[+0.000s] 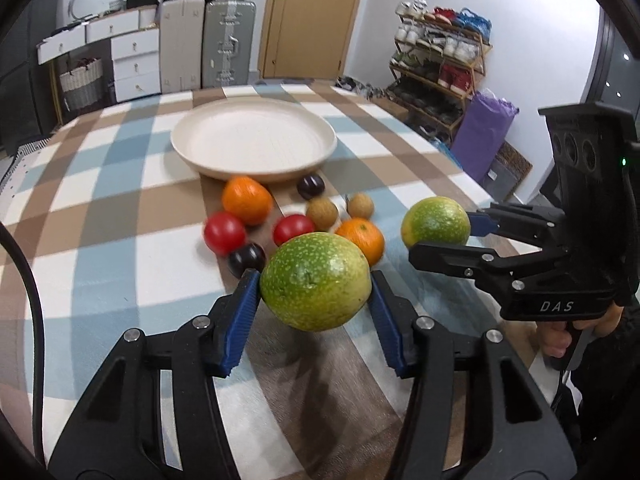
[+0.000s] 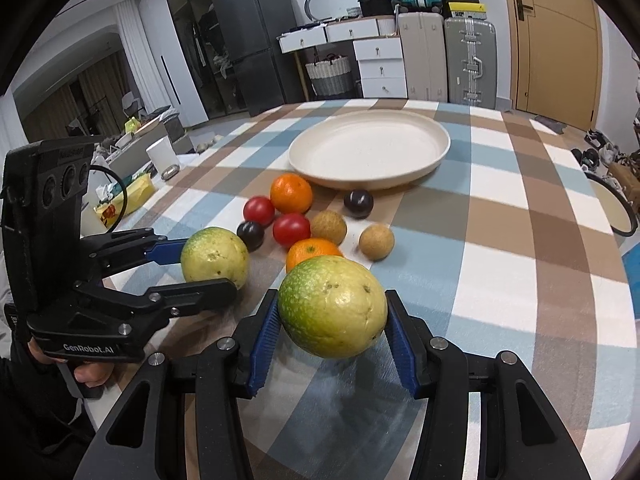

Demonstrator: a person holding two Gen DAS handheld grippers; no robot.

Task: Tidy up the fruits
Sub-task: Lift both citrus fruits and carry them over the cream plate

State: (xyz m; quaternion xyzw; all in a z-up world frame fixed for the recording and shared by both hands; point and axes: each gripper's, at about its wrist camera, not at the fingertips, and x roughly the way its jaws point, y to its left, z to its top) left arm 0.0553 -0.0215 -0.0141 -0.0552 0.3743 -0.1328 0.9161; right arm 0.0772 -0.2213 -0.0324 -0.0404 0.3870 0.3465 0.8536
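Observation:
My left gripper (image 1: 315, 280) is shut on a speckled green round fruit (image 1: 316, 288), held just above the checked tablecloth. To its right, my right gripper (image 1: 444, 236) is shut on a second green fruit (image 1: 436, 220). The right wrist view shows that fruit (image 2: 332, 312) between the right gripper's (image 2: 332, 300) blue pads (image 2: 266, 332), and the left gripper (image 2: 208, 266) on its fruit (image 2: 214, 254). Beyond both lie two oranges (image 1: 246, 200) (image 1: 362, 240), two tomatoes (image 1: 224, 232), two dark plums (image 1: 311, 186) and two brown longans (image 1: 322, 212). An empty cream plate (image 1: 256, 174) sits behind them.
A hand (image 1: 556, 340) holds the right gripper's handle at the table's right edge. The tablecloth (image 2: 500, 240) is bare right of the fruit pile. Drawers, suitcases, a door and a shoe rack (image 1: 440, 64) stand beyond the table.

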